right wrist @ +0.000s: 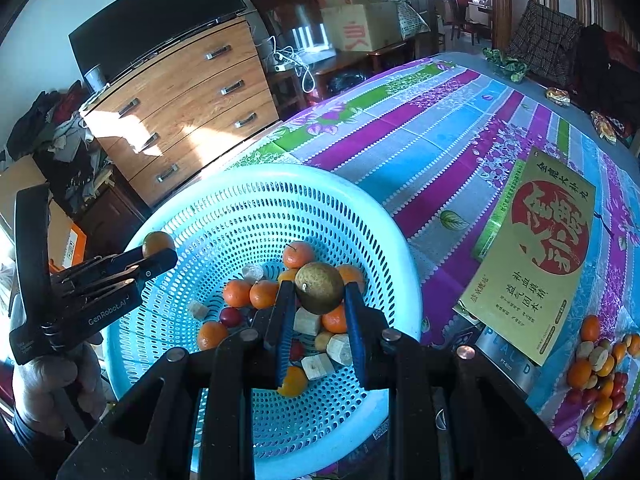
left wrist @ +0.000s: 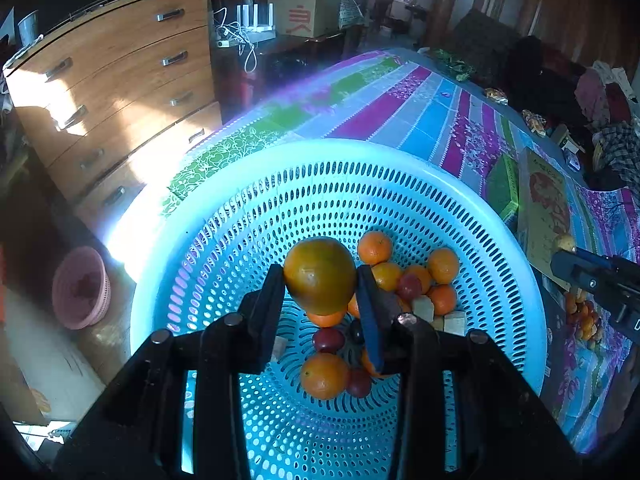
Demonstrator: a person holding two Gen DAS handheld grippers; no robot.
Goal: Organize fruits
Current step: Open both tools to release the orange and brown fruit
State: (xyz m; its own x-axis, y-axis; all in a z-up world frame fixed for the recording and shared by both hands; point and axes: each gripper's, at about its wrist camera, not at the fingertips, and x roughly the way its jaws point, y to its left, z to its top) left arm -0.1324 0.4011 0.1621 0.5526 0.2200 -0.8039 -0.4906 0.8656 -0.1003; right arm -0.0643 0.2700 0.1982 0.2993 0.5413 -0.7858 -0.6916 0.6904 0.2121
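A striped floral tablecloth (right wrist: 420, 152) covered the table beside a wooden dresser (right wrist: 188, 100). Above the blue colander (left wrist: 520, 264), the left gripper (left wrist: 320, 280) clamped a green-orange fruit (left wrist: 320, 276), the right gripper (right wrist: 320, 292) a brownish-green fruit (right wrist: 320, 288); both looked round, without clear long axis.

Striped floral tablecloth (right wrist: 420, 148) spreads across the table, purple, blue and green bands. At three o'clock lies a gold box (right wrist: 536, 256) with a red disc and dark characters. Up at ten o'clock, a wooden chest of drawers (right wrist: 188, 96). At twelve o'clock, cardboard boxes (right wrist: 360, 24) stacked high.
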